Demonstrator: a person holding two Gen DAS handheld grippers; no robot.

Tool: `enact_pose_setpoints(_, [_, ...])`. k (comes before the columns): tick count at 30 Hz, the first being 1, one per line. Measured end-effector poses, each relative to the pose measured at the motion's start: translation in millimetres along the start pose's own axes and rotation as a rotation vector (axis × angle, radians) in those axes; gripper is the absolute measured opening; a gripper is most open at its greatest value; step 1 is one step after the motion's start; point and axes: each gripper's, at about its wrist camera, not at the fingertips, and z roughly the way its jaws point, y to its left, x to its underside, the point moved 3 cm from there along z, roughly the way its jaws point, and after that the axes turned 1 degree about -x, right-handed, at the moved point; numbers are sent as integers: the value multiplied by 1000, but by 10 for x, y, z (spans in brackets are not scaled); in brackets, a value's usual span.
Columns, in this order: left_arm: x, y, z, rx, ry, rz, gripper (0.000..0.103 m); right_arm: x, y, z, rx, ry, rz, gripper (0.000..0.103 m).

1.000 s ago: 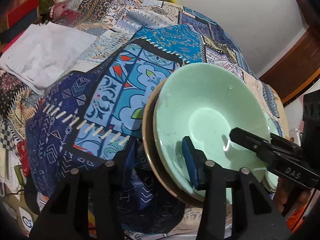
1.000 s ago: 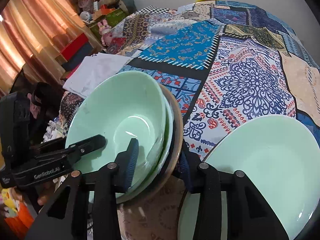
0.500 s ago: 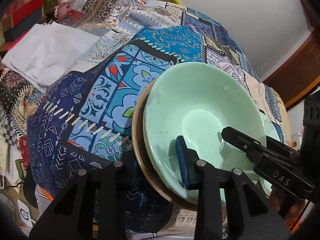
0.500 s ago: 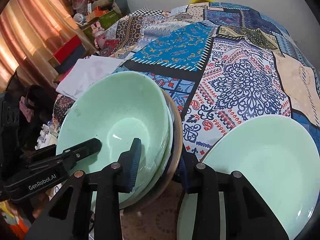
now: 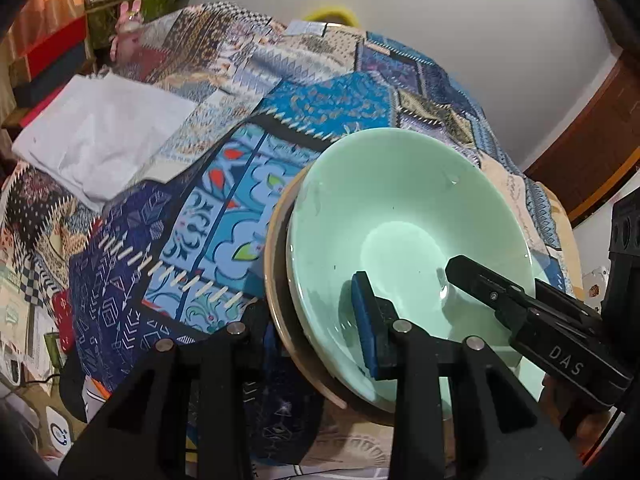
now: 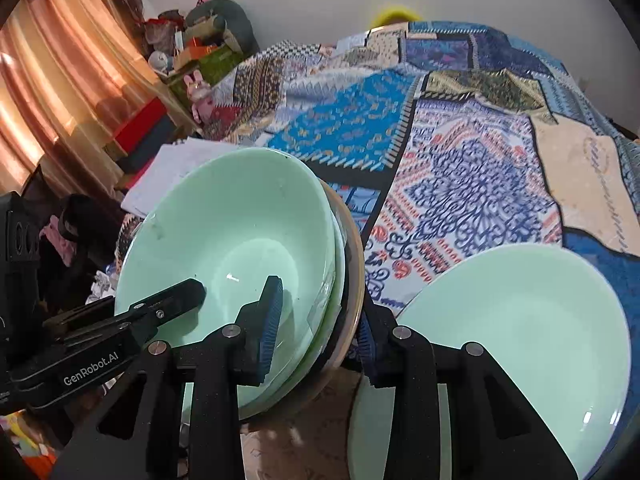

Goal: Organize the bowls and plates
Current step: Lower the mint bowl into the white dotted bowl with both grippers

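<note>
Gripping from my left, the left gripper [image 5: 316, 312] pinches the near rim of the stack of green bowls [image 5: 400, 216] on its tan plate [image 5: 276, 248], and the right gripper [image 6: 316, 320] pinches the opposite rim. Compared with a second ago, the stack has tilted up off the quilted bed [image 6: 472, 168], so I judge the lift underway. Right of my right gripper lies the green plate [image 6: 520, 320].

bedspread: patchwork quilt [image 5: 224, 208]
on it: folded white cloth [image 5: 100, 136]
left side: orange curtain [image 6: 52, 76]
far edge: pink plush rabbit [image 6: 198, 90]
</note>
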Motion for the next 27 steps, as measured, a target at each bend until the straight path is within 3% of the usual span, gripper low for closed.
enact_pose_setpoints(14, [-183,-587,-233,65,-60,96,33,-126,-269,-581,55,-122,47,31])
enact_pose_setpoints(27, [-188,-1180,-226,124,-51,189,33,-51,-627,-977,114,-184,97,31])
